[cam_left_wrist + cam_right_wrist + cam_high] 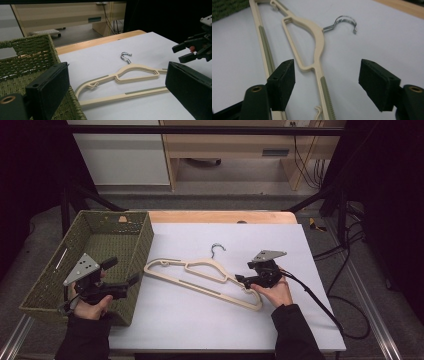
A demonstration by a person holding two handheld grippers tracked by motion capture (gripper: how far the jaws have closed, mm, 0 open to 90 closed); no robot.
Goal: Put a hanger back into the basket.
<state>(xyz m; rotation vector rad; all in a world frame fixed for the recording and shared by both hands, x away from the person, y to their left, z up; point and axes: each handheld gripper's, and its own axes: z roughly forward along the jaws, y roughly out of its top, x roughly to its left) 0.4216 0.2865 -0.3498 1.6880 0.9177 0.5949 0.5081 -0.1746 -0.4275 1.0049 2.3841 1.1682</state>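
Note:
A cream plastic hanger point(200, 275) with a metal hook point(216, 249) lies flat on the white sheet point(280, 245). My right gripper point(244, 272) hovers low over its right end. In the right gripper view, the open jaws point(325, 72) straddle one shoulder arm of the hanger point(317, 45), and the pads point(284, 80) stand clear of it. My left gripper point(122, 271) is open over the near right corner of the green woven basket point(142, 245), holding nothing. From the left gripper view point(117, 75), the hanger point(135, 75) lies ahead and the right gripper point(183, 52) is at the far right.
The basket's woven wall point(32, 45) rises just left of the hanger. A wooden table edge point(220, 216) runs along the back. The right gripper's cable point(320, 305) trails off the table's right side, where more cables lie on the floor point(350, 245).

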